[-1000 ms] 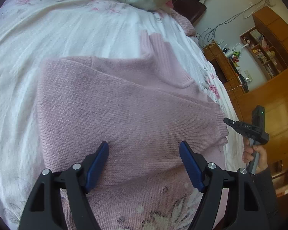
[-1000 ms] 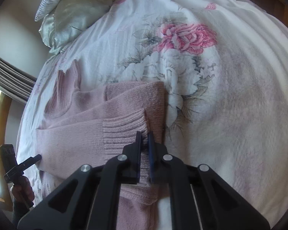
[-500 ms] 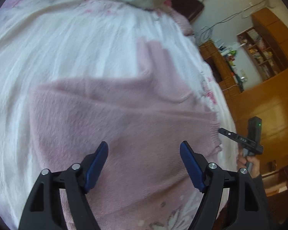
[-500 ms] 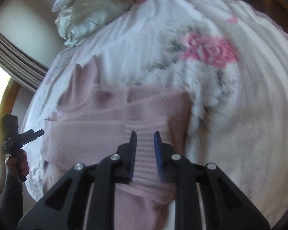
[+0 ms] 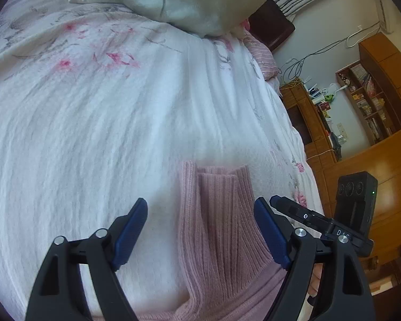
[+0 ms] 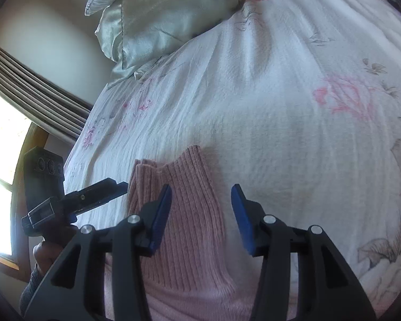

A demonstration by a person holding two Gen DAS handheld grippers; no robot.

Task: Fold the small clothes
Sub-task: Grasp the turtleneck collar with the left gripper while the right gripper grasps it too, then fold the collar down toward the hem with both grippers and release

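Both grippers have moved up to the sweater's ribbed collar since a sec ago, and the right one, then pinched on the cuff, has let go.

Left wrist view: left gripper [image 5: 200, 230] spread wide, holding nothing, collar of pink sweater [image 5: 222, 230] between its fingers on the white floral bedspread [image 5: 107, 120]. Right gripper at right.

Right wrist view: right gripper [image 6: 201, 216] wide open, empty, over the collar's right part. Grey pillow [image 6: 168, 13] far, left gripper [image 6: 93, 195] near left.

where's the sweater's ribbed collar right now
The ribbed collar lies flat on the white floral bedspread, low in both wrist views, between the open left gripper and the open right gripper.
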